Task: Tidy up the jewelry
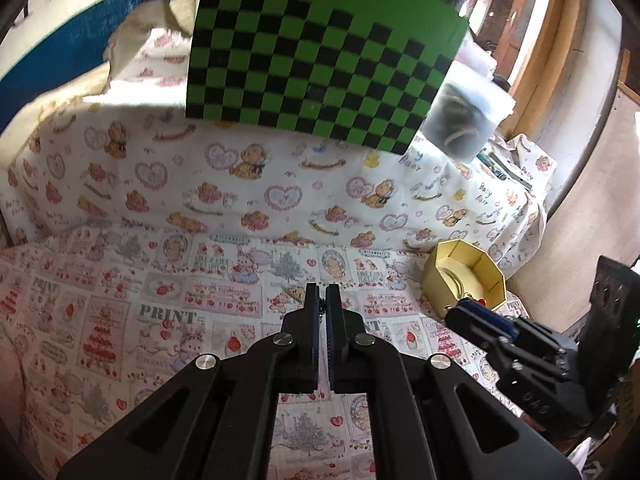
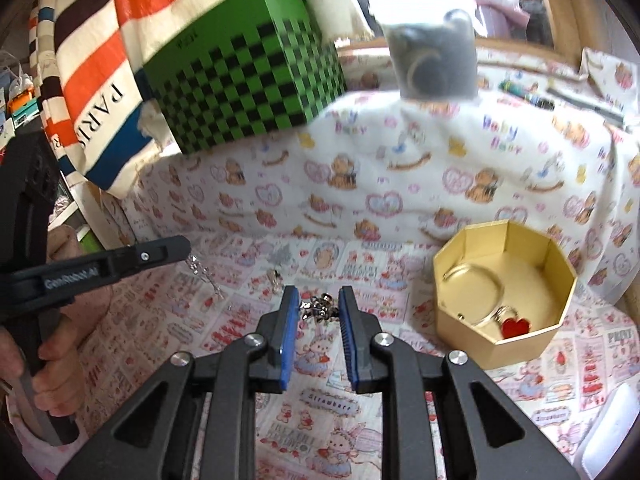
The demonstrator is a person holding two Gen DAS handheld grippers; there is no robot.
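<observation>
Silver jewelry piece is sitting between the pads of the right gripper, clamped there, just left of the gold octagonal box. Inside the box a ring with a red heart is lying. Further left, the left gripper is pinching shut on a thin silver chain.

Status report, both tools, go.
Left tool shut on silver chain. Right tool part closed around small silver jewelry piece, contact unclear. Gold box open, bangle inside. Path clear.
</observation>
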